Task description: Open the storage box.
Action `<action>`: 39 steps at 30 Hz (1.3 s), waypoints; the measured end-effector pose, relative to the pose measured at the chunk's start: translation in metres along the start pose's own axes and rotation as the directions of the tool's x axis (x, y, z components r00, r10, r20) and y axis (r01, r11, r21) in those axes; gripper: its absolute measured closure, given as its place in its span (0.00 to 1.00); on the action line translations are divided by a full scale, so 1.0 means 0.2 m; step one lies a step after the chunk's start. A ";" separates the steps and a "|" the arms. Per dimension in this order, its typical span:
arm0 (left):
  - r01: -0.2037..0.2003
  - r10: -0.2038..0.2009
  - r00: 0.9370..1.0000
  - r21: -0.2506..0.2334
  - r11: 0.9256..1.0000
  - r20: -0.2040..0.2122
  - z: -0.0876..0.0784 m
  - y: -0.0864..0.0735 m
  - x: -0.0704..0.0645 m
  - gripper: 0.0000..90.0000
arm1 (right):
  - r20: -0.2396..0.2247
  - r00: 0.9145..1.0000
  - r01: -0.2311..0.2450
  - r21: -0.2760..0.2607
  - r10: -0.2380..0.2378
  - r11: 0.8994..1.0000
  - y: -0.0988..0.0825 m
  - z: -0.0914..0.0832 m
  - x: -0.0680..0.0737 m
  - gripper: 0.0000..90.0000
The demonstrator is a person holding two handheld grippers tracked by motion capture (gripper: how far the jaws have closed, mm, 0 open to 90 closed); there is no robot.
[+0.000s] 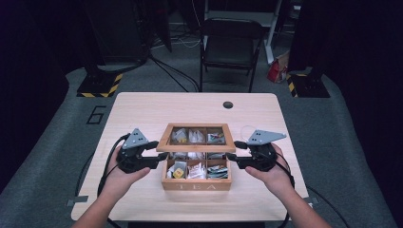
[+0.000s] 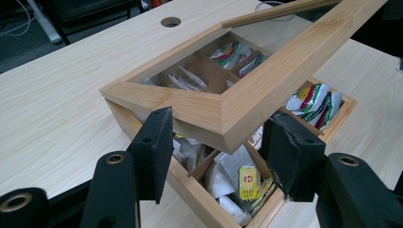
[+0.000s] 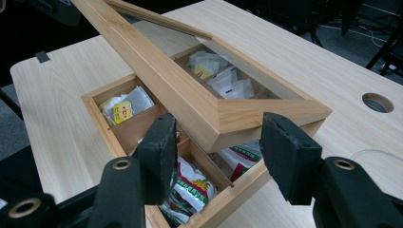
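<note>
A wooden tea box [image 1: 196, 185] marked TEA stands mid-table, its compartments full of tea bags [image 1: 178, 172]. Its glass-paned lid [image 1: 196, 150] is tilted up at the front, hinged along the back. My left gripper [image 1: 160, 151] holds the lid's front left corner [image 2: 209, 114], which sits between the jaws of the left gripper [image 2: 214, 156] with the pads against the wood. My right gripper [image 1: 234, 150] holds the front right corner [image 3: 247, 114] the same way, the right gripper [image 3: 216, 152] straddling it. Below the raised lid [image 3: 157, 71] lie yellow-tagged and green-and-red bags.
The light wooden table [image 1: 138, 109] has a round cable hole [image 1: 228, 104] near its far edge. A black folding chair [image 1: 230, 47] stands behind the table. Cables trail from both grippers off the front edge, and a thin white cord [image 1: 247, 129] loops right of the box.
</note>
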State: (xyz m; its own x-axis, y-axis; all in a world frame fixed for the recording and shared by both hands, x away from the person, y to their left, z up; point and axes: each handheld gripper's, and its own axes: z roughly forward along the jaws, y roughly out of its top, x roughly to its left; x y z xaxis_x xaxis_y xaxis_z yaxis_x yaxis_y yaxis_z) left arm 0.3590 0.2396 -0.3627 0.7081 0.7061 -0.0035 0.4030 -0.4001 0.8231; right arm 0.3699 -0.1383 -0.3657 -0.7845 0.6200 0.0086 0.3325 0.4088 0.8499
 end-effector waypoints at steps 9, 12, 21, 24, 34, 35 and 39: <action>-0.005 0.005 1.000 -0.038 0.999 0.011 -0.01 0.05 0.05 0.53 | 0.024 0.999 0.036 0.001 -0.036 0.999 0.08 -0.01 -0.03 0.55; -0.007 0.007 1.000 -0.049 0.999 -0.001 -0.01 0.05 0.06 0.54 | 0.026 0.999 0.032 -0.002 -0.032 0.999 0.09 -0.01 -0.03 0.55; 0.017 -0.018 0.999 -0.034 0.999 -0.026 0.10 0.05 0.16 0.53 | 0.034 0.999 0.029 -0.007 -0.028 1.000 0.15 -0.01 -0.07 0.57; 0.023 -0.023 0.999 -0.027 0.999 -0.029 0.14 0.06 0.18 0.53 | 0.036 0.999 0.030 -0.007 -0.030 1.000 0.16 -0.01 -0.07 0.57; 0.000 -0.002 0.999 -0.054 0.999 -0.049 0.19 0.10 0.21 0.58 | 0.040 0.999 0.024 -0.022 -0.023 0.999 0.18 -0.01 -0.09 0.59; -0.005 0.002 0.999 -0.053 0.999 -0.050 0.19 0.10 0.21 0.59 | 0.033 0.999 0.021 -0.024 -0.020 0.999 0.19 -0.01 -0.10 0.59; 0.006 -0.009 0.999 -0.061 0.998 -0.040 0.20 0.11 0.22 0.59 | 0.023 1.000 0.011 -0.027 -0.010 1.000 0.19 -0.01 -0.12 0.58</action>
State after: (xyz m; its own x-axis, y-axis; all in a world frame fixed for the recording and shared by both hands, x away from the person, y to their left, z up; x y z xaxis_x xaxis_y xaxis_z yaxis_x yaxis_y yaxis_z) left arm 0.4219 0.2397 -0.3677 0.6810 0.7322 0.0119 0.3712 -0.3592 0.8563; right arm 0.4005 -0.1383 -0.3329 -0.7758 0.6309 -0.0123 0.3094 0.3972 0.8640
